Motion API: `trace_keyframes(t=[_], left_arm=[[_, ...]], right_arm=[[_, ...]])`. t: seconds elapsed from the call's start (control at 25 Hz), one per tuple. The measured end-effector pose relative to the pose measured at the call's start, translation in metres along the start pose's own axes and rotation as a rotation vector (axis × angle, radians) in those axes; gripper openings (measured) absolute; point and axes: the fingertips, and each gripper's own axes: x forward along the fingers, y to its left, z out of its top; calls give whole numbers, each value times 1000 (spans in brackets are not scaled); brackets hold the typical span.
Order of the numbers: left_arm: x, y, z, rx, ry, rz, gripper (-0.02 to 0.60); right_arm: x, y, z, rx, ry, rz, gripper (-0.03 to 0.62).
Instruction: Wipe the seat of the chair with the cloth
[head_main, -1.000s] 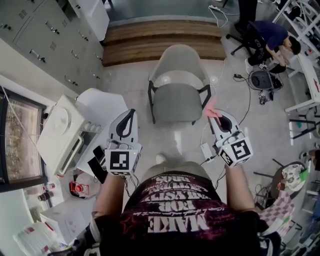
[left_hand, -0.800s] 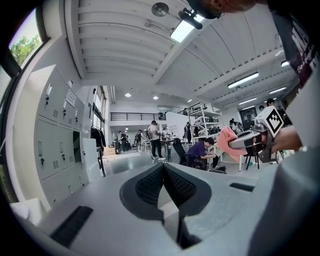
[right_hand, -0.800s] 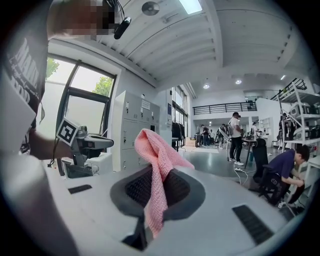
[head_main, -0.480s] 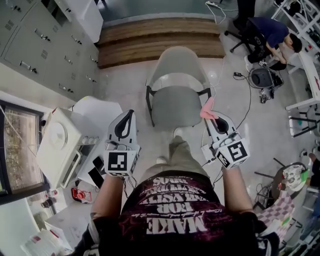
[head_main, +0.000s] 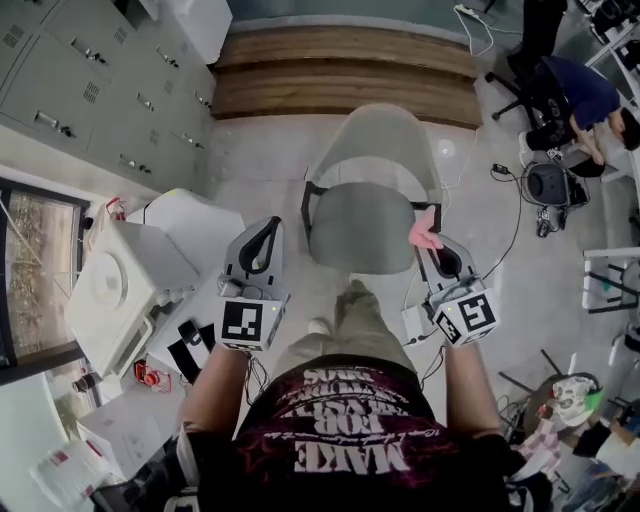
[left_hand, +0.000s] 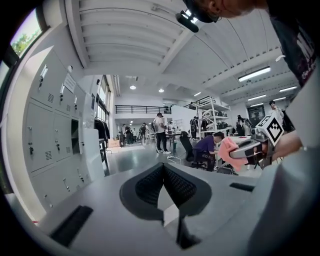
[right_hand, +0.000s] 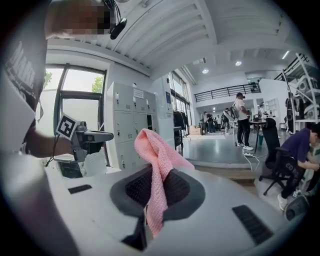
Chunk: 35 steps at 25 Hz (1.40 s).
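Presently, the right gripper (head_main: 440, 258) is seen clamped on the pink cloth (head_main: 425, 231), held by the right edge of the chair seat (head_main: 355, 228), which lies just leftward, whereas the left gripper (head_main: 262, 240), closed on nothing, is held off its left edge.

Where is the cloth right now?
Head view, right of centre: the cloth is pinched in the right gripper, just off the right edge of the chair seat.

I read white print on the person's dark shirt (head_main: 350, 455), upside down in the head view: "MAKE" and "FOR". The other lines are not legible. The notice on the locker door (right_hand: 137, 93) is too small to read.
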Motion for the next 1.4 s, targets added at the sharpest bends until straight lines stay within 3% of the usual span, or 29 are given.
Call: trace_keyframes(t=[0.64,1.4], left_arm=[[107,7,-87,-29,96,8,5],[155,4,-215,-58,260,11,6]], right_arm=[[113,-47,-89,43,106,108,31],[218,-68,-252,68,285,202,31]])
